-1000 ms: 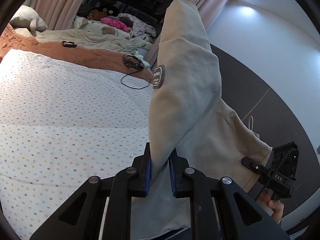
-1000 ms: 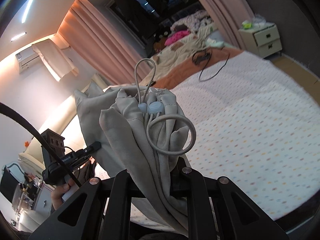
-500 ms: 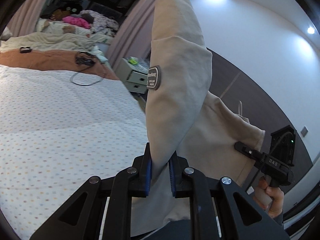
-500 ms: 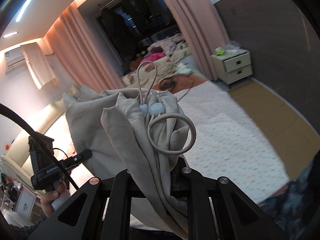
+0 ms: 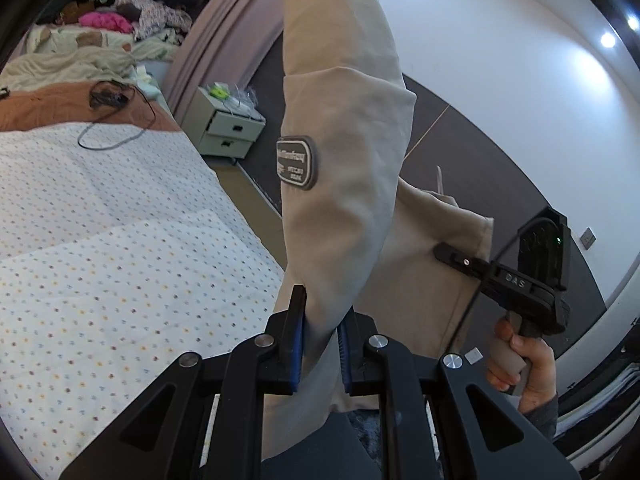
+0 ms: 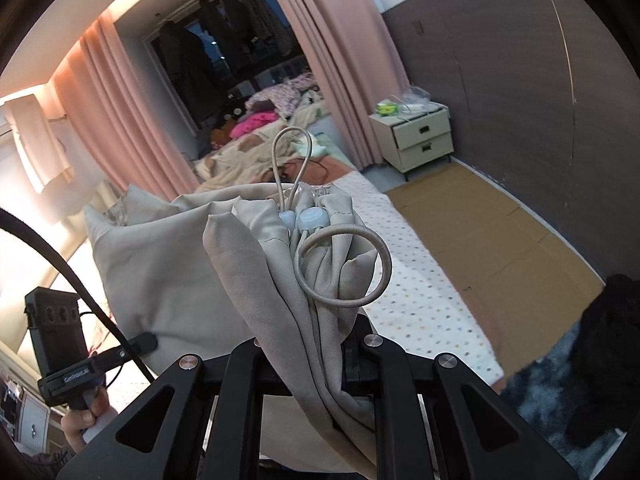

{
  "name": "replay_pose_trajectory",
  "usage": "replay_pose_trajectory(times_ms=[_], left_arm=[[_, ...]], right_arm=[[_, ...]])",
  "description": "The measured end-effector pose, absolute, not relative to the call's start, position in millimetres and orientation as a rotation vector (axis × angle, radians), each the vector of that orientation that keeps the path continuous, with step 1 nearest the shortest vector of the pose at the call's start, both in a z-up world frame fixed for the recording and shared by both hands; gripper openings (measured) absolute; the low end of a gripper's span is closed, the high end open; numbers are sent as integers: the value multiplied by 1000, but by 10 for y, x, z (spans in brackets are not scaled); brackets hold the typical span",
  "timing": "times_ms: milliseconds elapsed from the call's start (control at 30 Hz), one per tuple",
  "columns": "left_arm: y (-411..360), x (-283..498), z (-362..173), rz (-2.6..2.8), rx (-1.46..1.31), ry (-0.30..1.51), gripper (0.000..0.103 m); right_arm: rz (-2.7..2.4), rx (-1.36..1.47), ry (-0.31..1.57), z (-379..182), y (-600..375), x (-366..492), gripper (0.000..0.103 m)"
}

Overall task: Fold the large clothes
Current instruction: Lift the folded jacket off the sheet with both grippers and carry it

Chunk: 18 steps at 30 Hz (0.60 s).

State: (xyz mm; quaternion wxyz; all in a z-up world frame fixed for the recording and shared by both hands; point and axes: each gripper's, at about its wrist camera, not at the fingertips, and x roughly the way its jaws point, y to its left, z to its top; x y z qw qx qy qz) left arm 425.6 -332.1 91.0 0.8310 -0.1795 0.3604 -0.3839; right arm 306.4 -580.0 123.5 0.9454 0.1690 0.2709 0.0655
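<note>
A beige jacket with a grey sleeve patch hangs in the air between both grippers, off the bed's right edge. My left gripper is shut on a sleeve fold. My right gripper is shut on the bunched hem with its elastic cord loops and toggles. The right gripper also shows in the left wrist view, gripping the garment's far edge. The left gripper shows at lower left in the right wrist view.
The bed with a dotted white sheet lies to the left, an orange blanket and a black cable at its far end. A pale nightstand stands by pink curtains. Cardboard-covered floor and a dark wall panel sit to the right.
Both grippers have swung right with the jacket, away from over the bed toward the wall and nightstand. Both grips stay the same.
</note>
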Motion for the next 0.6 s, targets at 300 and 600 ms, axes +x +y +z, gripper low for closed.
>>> replay_pose_trajectory(times_ms=[300, 600], left_arm=[[-3645, 4958, 346, -794, -395, 898, 16], [-3675, 5690, -31, -746, -367, 965, 16]], right_arm=[[39, 333, 689, 1021, -5697, 3903, 10], [-37, 290, 801, 898, -5416, 4897, 12]])
